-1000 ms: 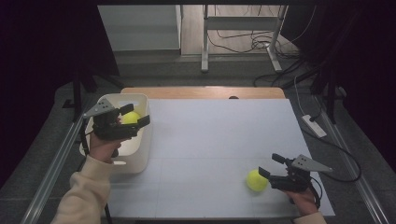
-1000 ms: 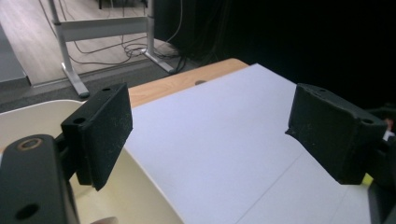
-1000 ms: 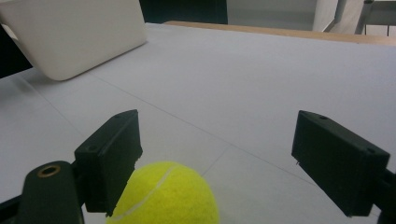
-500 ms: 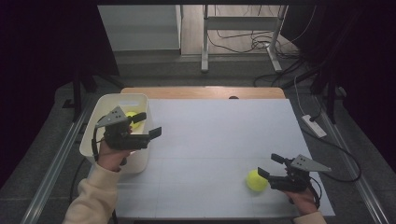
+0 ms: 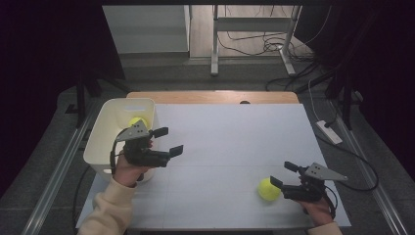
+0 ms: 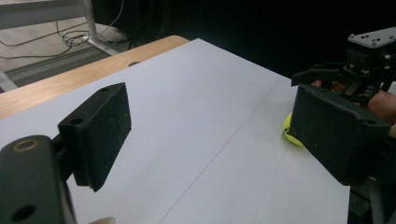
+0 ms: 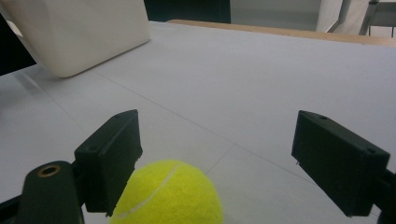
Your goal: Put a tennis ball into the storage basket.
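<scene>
A white bin [image 5: 110, 128] stands at the table's left edge with a yellow tennis ball [image 5: 135, 121] inside it. My left gripper [image 5: 172, 140] hovers open just right of the bin, jaws empty and pointing across the table. A second tennis ball [image 5: 268, 189] lies on the white tabletop near the front right. My right gripper [image 5: 281, 174] is open right beside that ball. In the right gripper view the ball [image 7: 168, 196] sits low between the spread jaws, close against the left one. In the left gripper view the ball [image 6: 290, 135] peeks out behind the right jaw.
The white tabletop [image 5: 230, 142] has a wooden strip [image 5: 210, 96] along its far edge. A power strip [image 5: 329, 132] lies on the floor at the right. Metal frame legs [image 5: 214, 44] and cables stand beyond the table. The bin's wall [image 7: 79, 32] is seen in the right gripper view.
A second ago the left gripper was over the bin with a ball at its jaws. That ball now lies in the bin, and the empty gripper has moved right over the table. The right gripper stayed put.
</scene>
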The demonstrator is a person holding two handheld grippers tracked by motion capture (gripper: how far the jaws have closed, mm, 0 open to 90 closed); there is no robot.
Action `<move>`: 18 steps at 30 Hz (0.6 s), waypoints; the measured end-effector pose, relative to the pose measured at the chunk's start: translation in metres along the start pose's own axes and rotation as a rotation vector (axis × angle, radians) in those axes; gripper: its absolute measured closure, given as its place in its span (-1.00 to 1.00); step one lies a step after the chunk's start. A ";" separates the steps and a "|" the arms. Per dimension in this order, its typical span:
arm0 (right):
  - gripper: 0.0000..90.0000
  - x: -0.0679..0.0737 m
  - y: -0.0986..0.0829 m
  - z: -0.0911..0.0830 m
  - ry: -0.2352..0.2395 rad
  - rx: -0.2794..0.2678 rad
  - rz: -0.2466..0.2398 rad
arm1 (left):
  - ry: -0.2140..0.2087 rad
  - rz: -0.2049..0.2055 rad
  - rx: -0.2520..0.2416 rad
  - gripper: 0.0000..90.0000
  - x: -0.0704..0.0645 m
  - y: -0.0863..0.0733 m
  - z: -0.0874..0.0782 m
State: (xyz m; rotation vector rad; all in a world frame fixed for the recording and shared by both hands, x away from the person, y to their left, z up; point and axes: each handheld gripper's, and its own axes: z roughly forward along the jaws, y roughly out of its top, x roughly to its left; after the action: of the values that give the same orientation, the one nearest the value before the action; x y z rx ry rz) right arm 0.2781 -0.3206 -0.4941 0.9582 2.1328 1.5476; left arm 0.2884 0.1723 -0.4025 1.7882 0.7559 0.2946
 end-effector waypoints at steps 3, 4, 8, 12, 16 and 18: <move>-0.65 0.000 0.000 0.000 -0.001 0.001 0.000 | -0.018 -0.008 0.000 -0.70 -0.003 -0.001 0.005; -0.65 0.000 0.000 -0.001 -0.001 0.001 0.000 | -0.022 -0.001 0.000 -0.71 -0.005 -0.002 0.007; -0.65 0.000 -0.001 -0.001 -0.004 0.000 0.001 | -0.041 0.004 -0.003 -0.71 -0.009 -0.003 0.012; -0.65 0.000 -0.001 -0.001 -0.006 -0.002 0.002 | -0.050 0.001 -0.007 -0.70 -0.013 -0.003 0.017; -0.65 -0.001 0.000 -0.001 -0.005 -0.002 0.002 | -0.073 0.003 -0.004 -0.71 -0.018 -0.005 0.024; -0.65 -0.001 0.000 0.000 -0.005 -0.002 0.001 | -0.075 0.007 0.001 -0.71 -0.019 -0.006 0.026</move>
State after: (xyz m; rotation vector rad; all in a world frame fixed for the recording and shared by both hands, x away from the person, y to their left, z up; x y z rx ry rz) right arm 0.2784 -0.3216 -0.4944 0.9616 2.1274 1.5460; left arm 0.2858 0.1419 -0.4135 1.7927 0.6970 0.2302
